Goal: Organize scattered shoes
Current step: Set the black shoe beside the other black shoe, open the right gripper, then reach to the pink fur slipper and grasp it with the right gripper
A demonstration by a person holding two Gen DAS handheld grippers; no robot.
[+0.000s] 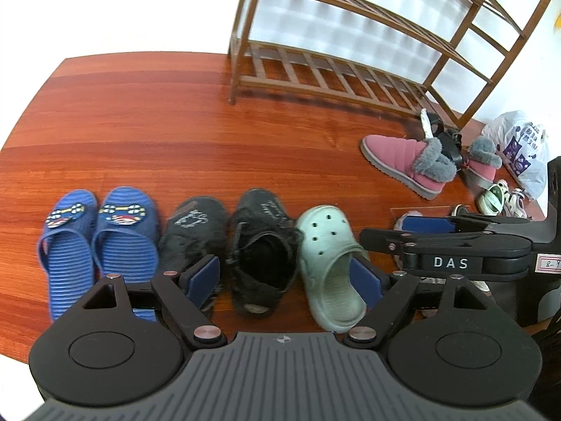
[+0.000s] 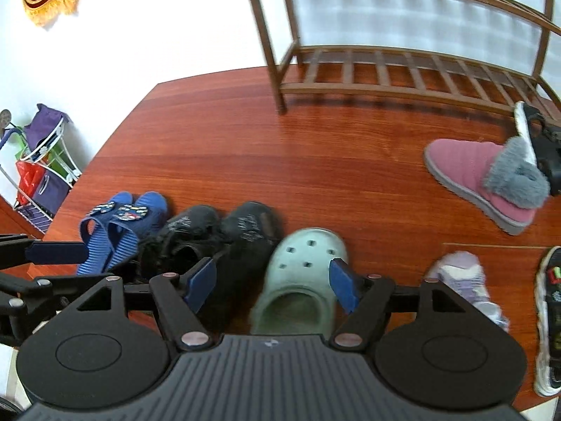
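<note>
A row of shoes stands on the red-brown wooden floor (image 1: 175, 122): two blue slippers (image 1: 98, 235), two black fuzzy slippers (image 1: 259, 252) and one mint green clog (image 1: 329, 263). My left gripper (image 1: 284, 277) hangs open over the right black slipper, its right pad beside the clog. My right gripper (image 2: 273, 280) is open too, low over the mint clog (image 2: 301, 280), with the black slippers (image 2: 217, 242) to its left. Neither holds anything. From the left wrist view the right gripper (image 1: 399, 231) reaches in from the right, just behind the clog.
A bare wooden shoe rack (image 1: 350, 52) stands against the white wall. Two pink fur-lined boots (image 1: 406, 161) lie at its right end with a black sandal, small sneakers (image 1: 498, 200) and a plastic bag (image 1: 522, 147). A lilac sneaker (image 2: 466, 280) sits right of the clog. A wire stand (image 2: 38, 161) is far left.
</note>
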